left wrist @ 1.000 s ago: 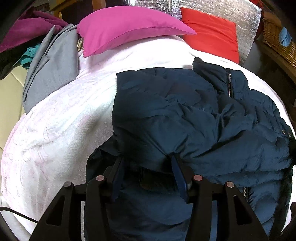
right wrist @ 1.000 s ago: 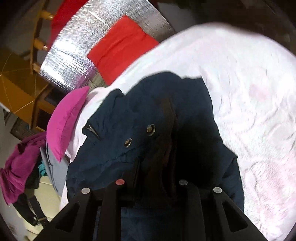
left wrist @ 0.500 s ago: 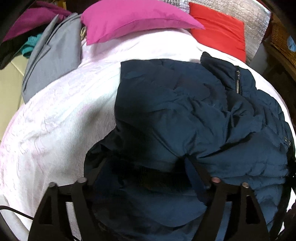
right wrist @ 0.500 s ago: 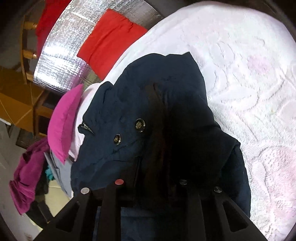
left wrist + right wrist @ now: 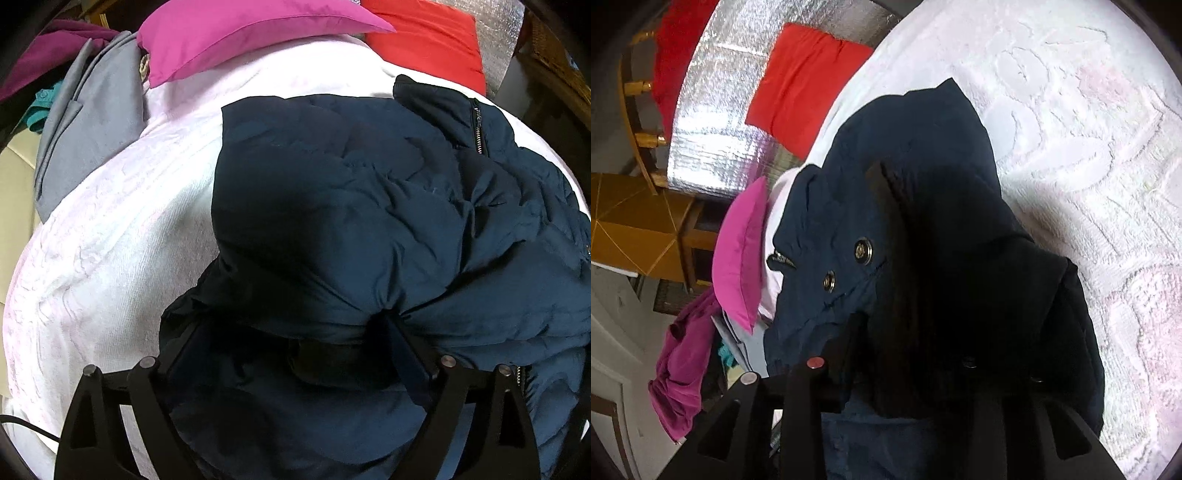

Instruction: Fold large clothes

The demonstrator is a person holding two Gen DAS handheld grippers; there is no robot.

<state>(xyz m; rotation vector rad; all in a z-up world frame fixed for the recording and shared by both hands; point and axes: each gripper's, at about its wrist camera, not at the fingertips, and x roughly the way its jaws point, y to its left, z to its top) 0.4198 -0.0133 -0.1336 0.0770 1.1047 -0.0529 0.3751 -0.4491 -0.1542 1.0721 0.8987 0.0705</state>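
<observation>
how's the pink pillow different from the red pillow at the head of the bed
The pink pillow is magenta and lies on the white bedspread; the red pillow is red and stands against the silver foil panel. The pink pillow sits beside the grey garment; the red pillow sits behind the navy jacket's collar. Both are plain, single-colour pillows.

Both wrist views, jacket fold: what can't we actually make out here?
- Left wrist: left gripper fingertips are buried under a jacket fold; contact unseen.
- Right wrist: right gripper jaw gap is lost in dark jacket shadow, so its state is unclear.
- Left wrist: the jacket's near hem is cut off by the bottom edge.
- Both views: sleeves can't be told apart among the bunched folds.
</observation>
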